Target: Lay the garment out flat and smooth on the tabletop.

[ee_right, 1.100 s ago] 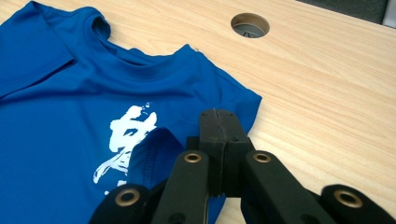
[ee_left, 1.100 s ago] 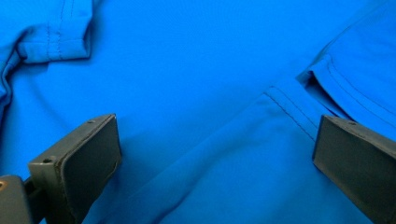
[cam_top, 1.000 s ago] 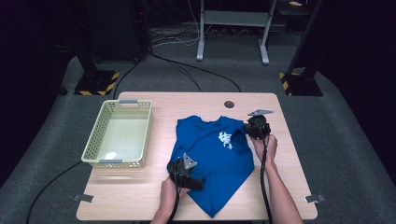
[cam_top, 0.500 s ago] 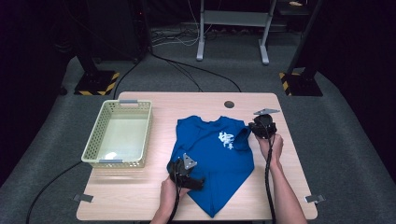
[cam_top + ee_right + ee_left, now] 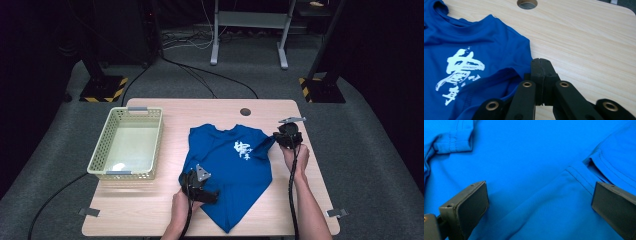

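A blue T-shirt (image 5: 230, 170) with a white print lies front up on the wooden table (image 5: 150, 210). At the shirt's lower left my left gripper (image 5: 212, 195) rests on the cloth, jaws wide open; the left gripper view has blue fabric (image 5: 524, 157) and a hem seam between the two pads. My right gripper (image 5: 277, 138) is at the shirt's right edge. Its jaws (image 5: 541, 65) are shut together on the tip of the right sleeve (image 5: 506, 75), which is drawn out sideways toward the table's right edge.
A pale yellow plastic basket (image 5: 100, 165) stands on the left part of the table. A round cable hole (image 5: 245, 111) lies near the far edge, beyond the shirt's collar. Bare wood lies right of the shirt (image 5: 586, 50). Cables trail from both grippers toward the near edge.
My right gripper has moved to the right, pulling the sleeve out with it. The left gripper has stayed in place on the shirt.
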`<state>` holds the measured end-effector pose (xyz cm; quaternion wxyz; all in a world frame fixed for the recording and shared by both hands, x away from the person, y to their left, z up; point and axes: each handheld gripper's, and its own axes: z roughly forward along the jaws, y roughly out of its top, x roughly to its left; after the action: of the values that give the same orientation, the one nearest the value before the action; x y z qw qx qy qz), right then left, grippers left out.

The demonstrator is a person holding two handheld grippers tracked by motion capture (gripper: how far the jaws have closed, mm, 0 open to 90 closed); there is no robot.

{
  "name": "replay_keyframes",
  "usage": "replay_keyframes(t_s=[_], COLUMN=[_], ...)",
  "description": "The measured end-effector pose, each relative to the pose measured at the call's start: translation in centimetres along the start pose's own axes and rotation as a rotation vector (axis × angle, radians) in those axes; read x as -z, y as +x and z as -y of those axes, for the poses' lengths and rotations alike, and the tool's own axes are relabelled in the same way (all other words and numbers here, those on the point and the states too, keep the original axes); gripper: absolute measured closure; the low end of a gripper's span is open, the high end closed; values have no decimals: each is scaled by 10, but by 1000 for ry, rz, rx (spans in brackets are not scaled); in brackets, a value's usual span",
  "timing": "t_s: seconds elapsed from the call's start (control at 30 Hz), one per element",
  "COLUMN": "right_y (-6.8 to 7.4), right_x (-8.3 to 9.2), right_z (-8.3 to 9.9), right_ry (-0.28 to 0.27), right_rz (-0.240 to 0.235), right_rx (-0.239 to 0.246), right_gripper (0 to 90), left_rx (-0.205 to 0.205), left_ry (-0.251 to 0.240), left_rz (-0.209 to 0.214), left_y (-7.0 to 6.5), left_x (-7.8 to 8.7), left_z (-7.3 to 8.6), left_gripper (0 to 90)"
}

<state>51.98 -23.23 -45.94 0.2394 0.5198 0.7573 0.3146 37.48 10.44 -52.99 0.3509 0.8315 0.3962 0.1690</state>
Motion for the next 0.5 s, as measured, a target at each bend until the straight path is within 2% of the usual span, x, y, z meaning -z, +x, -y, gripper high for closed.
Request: replay_keyframes(t_s=[0.3, 0.5], right_y=[-14, -26], right_x=[-3, -11], right_z=[8, 20], right_ry=[19, 55], right_rz=[22, 35], right_rx=[-30, -67], right_gripper=[900, 900], left_rx=[0, 0], left_ry=[0, 0], left_rz=[0, 0], left_y=[0, 0], left_x=[0, 0], left_z=[0, 0], left_gripper=[6, 6])
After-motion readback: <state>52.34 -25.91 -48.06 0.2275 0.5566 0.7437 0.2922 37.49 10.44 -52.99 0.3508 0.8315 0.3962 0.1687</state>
